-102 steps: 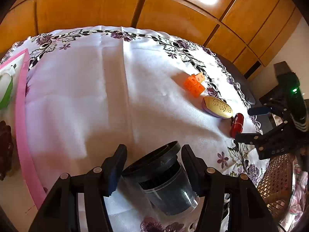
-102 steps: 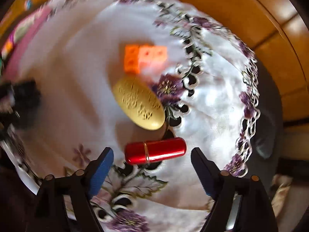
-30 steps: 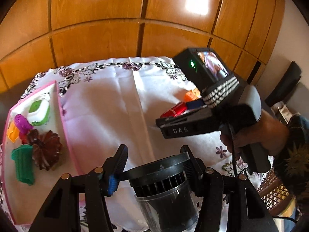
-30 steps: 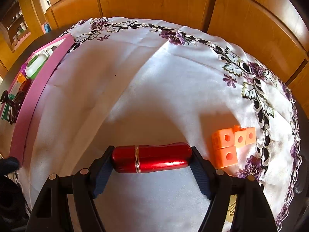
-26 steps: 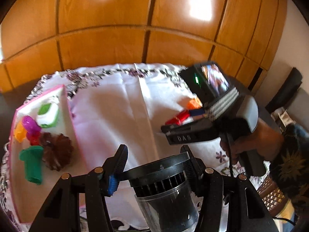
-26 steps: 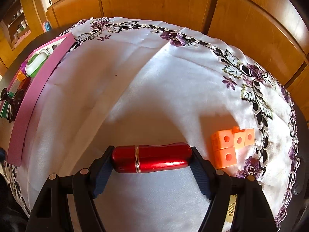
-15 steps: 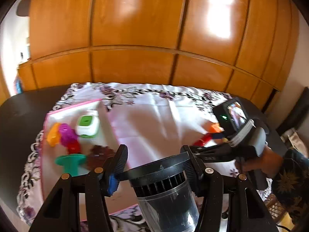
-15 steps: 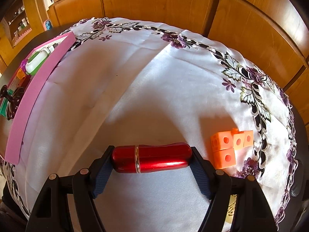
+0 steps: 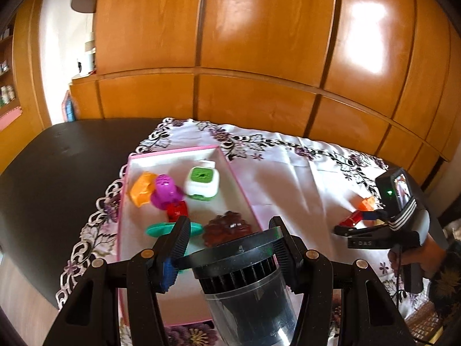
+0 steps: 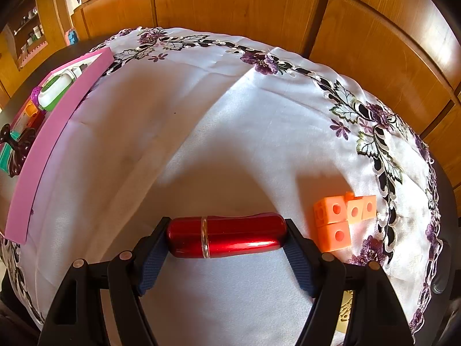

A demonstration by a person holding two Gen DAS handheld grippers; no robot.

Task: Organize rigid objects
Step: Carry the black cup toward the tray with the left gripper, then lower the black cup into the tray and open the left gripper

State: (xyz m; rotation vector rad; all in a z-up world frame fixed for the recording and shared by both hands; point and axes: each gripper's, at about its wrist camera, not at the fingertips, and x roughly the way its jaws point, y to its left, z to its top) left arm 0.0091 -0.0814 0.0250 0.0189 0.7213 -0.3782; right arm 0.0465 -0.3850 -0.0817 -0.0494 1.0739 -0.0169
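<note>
My left gripper (image 9: pixel 230 248) is shut on a black ribbed cup with a clear sleeve (image 9: pixel 245 285) and holds it above the near end of the pink-rimmed tray (image 9: pixel 173 152). My right gripper (image 10: pixel 226 235) is shut on a red metallic tube (image 10: pixel 227 236), held crosswise above the white cloth; it also shows at the right of the left wrist view (image 9: pixel 353 219). The tray holds an orange piece (image 9: pixel 141 189), a purple toy (image 9: pixel 164 190), a green-and-white box (image 9: pixel 201 183), a teal piece (image 9: pixel 157 229) and a brown moulded piece (image 9: pixel 227 227).
Orange linked cubes (image 10: pixel 338 219) lie on the embroidered white tablecloth (image 10: pixel 201 115) to the right of the red tube. A gold oval item (image 10: pixel 345 308) peeks out below my right gripper. Wooden panelled doors (image 9: pixel 259 43) stand behind the dark table (image 9: pixel 57 158).
My left gripper has swung left with the black cup, so the tray now lies straight ahead. My right gripper with the red tube has barely moved.
</note>
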